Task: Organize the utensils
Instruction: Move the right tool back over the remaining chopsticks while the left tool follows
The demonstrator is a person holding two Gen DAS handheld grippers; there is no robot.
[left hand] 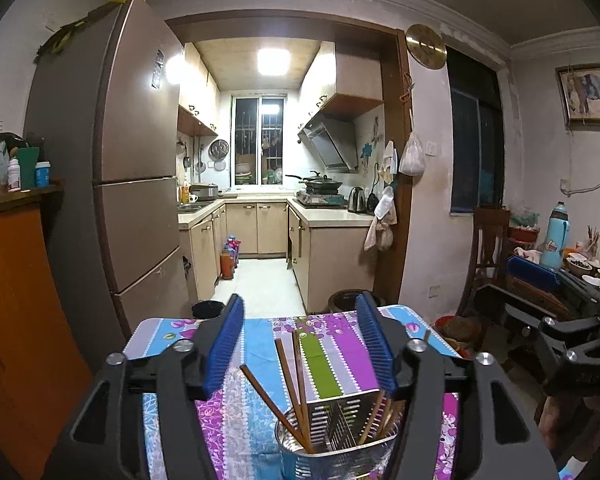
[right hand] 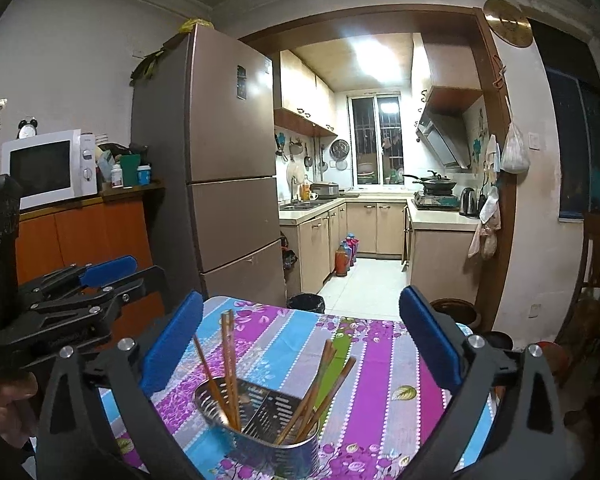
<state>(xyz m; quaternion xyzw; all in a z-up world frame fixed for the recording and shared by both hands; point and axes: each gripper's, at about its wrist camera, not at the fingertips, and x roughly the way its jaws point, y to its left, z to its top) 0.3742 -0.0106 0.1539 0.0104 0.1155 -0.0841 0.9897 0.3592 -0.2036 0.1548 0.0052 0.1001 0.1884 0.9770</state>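
From the left wrist, the left gripper [left hand: 300, 344] hangs wide open and empty above the holder [left hand: 340, 428] on the table [left hand: 256, 332], chopsticks [left hand: 296, 380] already in both halves, so sorting looks near done; the right wrist shows the right gripper [right hand: 300, 344] likewise open, plus a microwave [right hand: 46, 168] unseen before

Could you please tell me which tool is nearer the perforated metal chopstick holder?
Hard to call. Both open tools, left tool and right tool, hover just above the perforated metal chopstick holder, neither touching.
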